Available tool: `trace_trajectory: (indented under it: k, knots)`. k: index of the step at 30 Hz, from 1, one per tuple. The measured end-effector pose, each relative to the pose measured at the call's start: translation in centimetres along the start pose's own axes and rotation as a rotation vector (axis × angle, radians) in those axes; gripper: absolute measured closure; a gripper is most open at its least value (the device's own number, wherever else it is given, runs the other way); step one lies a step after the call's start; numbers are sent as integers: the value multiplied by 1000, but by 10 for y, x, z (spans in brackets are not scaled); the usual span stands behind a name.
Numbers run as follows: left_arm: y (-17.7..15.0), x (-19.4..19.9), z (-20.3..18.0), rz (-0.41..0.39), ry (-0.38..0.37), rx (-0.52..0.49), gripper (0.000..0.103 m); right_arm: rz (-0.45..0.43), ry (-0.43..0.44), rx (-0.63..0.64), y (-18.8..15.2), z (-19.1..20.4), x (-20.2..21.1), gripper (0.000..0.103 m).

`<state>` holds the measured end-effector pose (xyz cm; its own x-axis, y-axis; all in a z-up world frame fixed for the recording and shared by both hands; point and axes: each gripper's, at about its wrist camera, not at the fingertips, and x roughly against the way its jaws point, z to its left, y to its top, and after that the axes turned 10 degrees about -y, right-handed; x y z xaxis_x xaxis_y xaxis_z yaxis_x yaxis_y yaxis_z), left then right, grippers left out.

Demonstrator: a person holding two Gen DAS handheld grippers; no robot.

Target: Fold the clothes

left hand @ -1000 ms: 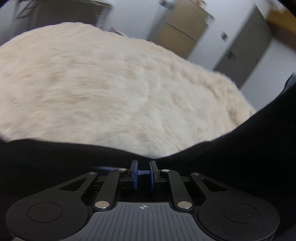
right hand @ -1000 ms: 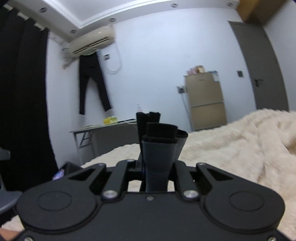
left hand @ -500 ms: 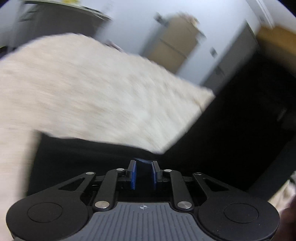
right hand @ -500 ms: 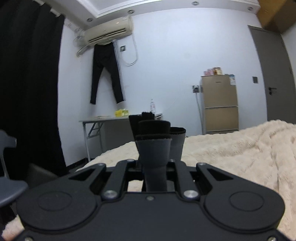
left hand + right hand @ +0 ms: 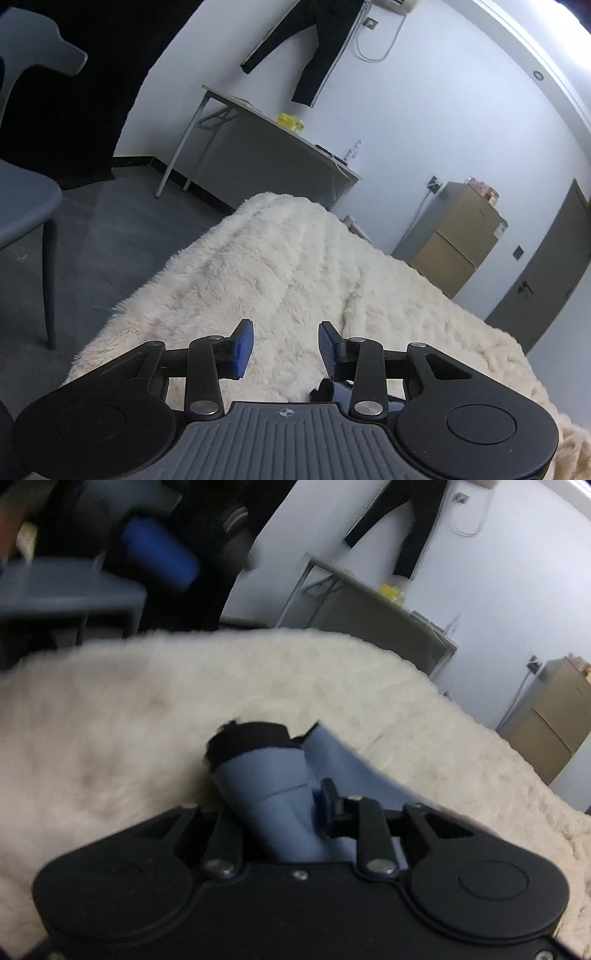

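A grey-blue garment [image 5: 266,775] with a black cuff [image 5: 251,738] lies bunched between the jaws of my right gripper [image 5: 273,794], low over the cream fluffy blanket [image 5: 110,709]. Those jaws are opening. Its right pad [image 5: 319,808] sits at the cloth's side, and the left finger is hidden by the cloth. In the left wrist view my left gripper [image 5: 282,332] hangs over the blanket [image 5: 295,258], its jaws opening with nothing between the blue pads [image 5: 242,349]. A scrap of dark cloth [image 5: 327,391] shows under its right finger.
A grey chair [image 5: 26,206] stands on the dark floor left of the bed. Behind are a folding table [image 5: 258,122], black trousers [image 5: 317,48] hanging on the wall, a fridge [image 5: 458,240] and a door [image 5: 546,280]. A blurred blue cylinder [image 5: 159,554] sits top left in the right wrist view.
My left gripper let go of the dark cloth, opened and swung to face the room. My right gripper dropped toward the blanket, rolled, and its jaws spread around the garment.
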<state>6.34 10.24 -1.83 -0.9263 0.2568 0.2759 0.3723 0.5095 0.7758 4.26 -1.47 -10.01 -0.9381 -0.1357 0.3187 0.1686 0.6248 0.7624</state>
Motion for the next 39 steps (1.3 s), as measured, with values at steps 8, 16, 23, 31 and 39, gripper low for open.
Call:
trace_trajectory:
  k: [8, 16, 23, 31, 39]
  knots:
    - [-4, 9, -17, -11, -134, -61, 64, -154, 181, -307, 2, -117, 51, 40]
    - [-50, -51, -81, 302, -255, -342, 61, -18, -12, -572, -81, -196, 70, 78]
    - [-39, -88, -67, 343, -298, -196, 61, 0, -47, -384, -110, -142, 109, 64]
    - [-55, -129, -85, 388, -358, -174, 60, 82, -180, -282, -102, -105, 61, 62]
    - [-71, -160, -69, 466, -215, -210, 75, 41, -385, -31, -116, -85, 46, 56]
